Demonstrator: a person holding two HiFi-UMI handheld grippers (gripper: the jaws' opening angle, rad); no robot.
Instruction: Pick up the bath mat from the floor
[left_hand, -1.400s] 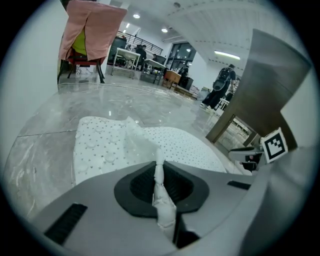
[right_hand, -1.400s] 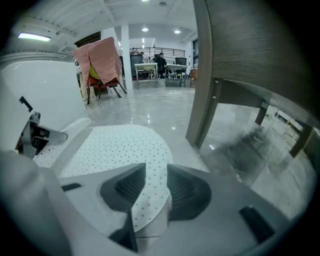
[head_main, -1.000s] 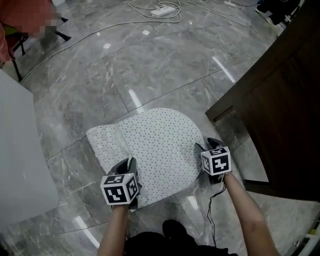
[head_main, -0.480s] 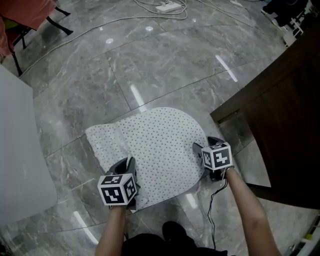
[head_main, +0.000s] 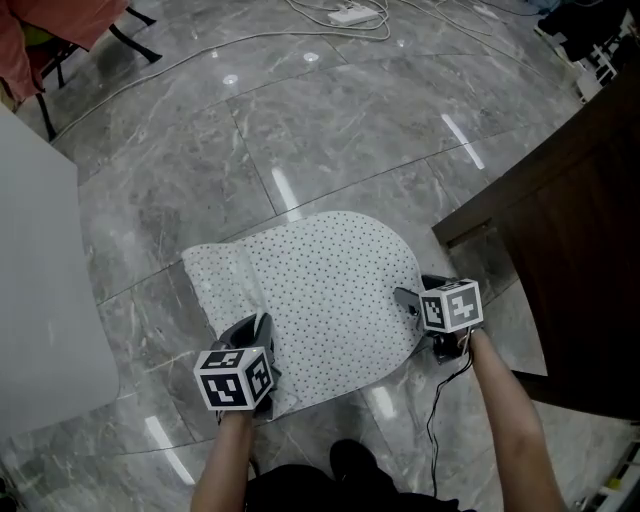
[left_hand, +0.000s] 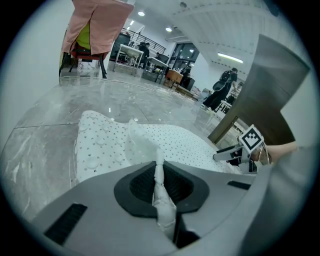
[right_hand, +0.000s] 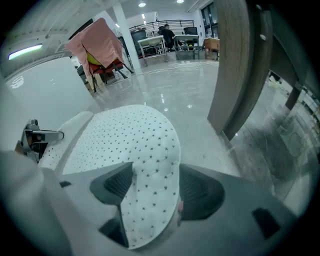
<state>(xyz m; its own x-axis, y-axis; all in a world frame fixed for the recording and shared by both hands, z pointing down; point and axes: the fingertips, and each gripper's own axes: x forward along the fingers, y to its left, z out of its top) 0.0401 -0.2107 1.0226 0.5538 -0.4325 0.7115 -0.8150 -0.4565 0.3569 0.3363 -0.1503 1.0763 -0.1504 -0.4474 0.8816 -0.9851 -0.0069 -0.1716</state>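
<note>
Bath mat lies spread on the grey floor, mid-frame. At lower left my left hand-held gripper is clenched on a pinched fold of its near edge. At right, my right hand-held gripper has just been opening, released, the mat's rim between its jaws.

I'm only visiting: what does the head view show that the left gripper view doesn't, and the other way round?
Only the head view shows the person's forearms, the whole outline of the white dotted bath mat and a white power strip on the floor. Only the left gripper view shows the left claw shut on a pinched fold of the mat's edge, and people far across the room. Both show the mat, the grey marble floor and the dark wooden cabinet.
</note>
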